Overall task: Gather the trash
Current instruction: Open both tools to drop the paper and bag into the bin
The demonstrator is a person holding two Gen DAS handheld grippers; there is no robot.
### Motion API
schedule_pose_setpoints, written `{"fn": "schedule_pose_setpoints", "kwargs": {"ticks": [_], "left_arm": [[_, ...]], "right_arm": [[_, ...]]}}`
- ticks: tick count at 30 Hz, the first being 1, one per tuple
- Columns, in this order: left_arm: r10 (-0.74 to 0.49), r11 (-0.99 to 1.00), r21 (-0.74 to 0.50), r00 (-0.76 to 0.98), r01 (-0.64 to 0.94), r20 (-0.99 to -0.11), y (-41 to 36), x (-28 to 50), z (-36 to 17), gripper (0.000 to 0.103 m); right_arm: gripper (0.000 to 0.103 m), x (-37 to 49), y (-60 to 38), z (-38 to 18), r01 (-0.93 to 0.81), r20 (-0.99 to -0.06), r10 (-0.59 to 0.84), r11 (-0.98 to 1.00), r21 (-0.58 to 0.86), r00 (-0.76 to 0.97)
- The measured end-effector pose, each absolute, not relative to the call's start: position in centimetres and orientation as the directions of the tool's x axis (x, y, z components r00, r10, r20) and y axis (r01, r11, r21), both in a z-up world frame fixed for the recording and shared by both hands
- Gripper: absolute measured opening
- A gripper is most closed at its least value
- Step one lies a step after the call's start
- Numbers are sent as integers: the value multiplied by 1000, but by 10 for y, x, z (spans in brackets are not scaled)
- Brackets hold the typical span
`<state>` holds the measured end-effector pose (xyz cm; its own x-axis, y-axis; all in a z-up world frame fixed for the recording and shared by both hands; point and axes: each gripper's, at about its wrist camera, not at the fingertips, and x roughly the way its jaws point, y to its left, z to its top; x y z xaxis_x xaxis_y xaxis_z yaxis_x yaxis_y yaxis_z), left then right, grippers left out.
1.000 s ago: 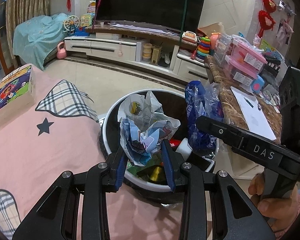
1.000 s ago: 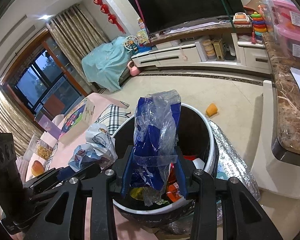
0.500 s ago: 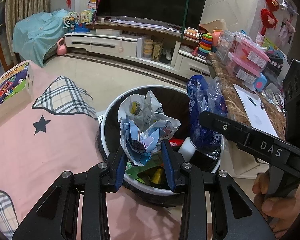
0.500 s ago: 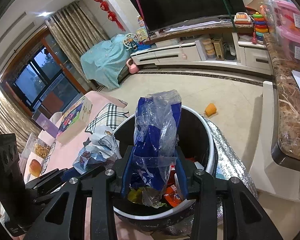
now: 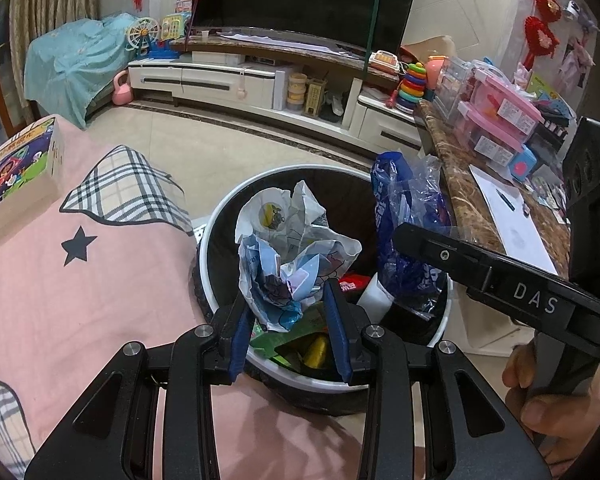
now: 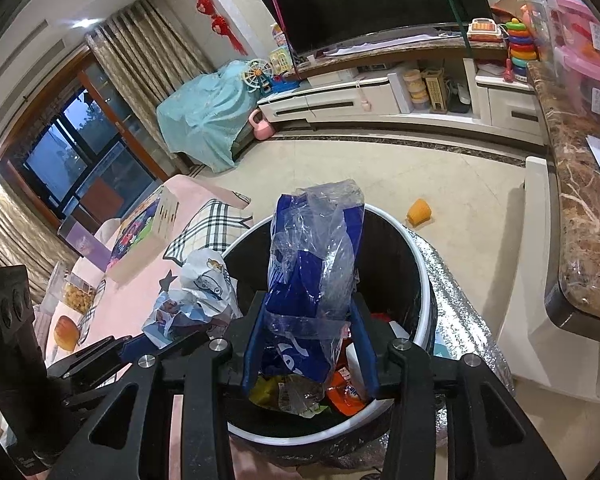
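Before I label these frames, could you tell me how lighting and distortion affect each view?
Left wrist view: strong fisheye bending, dark vignette corners, sharp focus on the crumpled paper over the bin. Right wrist view: same curvature, ceiling light glare top left, highlights on the blue plastic bag, dusk-dark window.

Crumpled white printed paper (image 5: 296, 248) and a glossy blue-and-clear crinkled plastic bag (image 6: 312, 280) above a round black bin with smooth white plastic rim (image 5: 216, 232), beside matt pink cloth bedding (image 5: 80, 300) and a polished brown marble worktop (image 6: 580, 216).
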<state>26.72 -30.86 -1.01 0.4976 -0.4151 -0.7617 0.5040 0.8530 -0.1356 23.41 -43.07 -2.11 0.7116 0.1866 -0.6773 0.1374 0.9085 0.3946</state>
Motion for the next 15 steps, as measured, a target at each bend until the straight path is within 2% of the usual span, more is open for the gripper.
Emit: {"fn": "schedule_pose_setpoints", "kwargs": {"ticks": [7,9,12,15], "left_arm": [[-414,855,-139,496,499,-763,-308,269,-10,35],[-408,860,-135,502,493,-763,-307,269,-10,36],[-400,865,-129,512,485,-760,-304,268,-8,43],[-398,871,-132,522,473,-754,-299,267,-5,54]], "right_arm": [[43,235,-432,-21,139,-679,187,907,396,710],[48,234,-433,-21,141,-677,191,904,403,711],[57,233,-437,-20,150,-667,192,896,419,720],[59,230,-438,-17,150,-659,188,894,422,728]]}}
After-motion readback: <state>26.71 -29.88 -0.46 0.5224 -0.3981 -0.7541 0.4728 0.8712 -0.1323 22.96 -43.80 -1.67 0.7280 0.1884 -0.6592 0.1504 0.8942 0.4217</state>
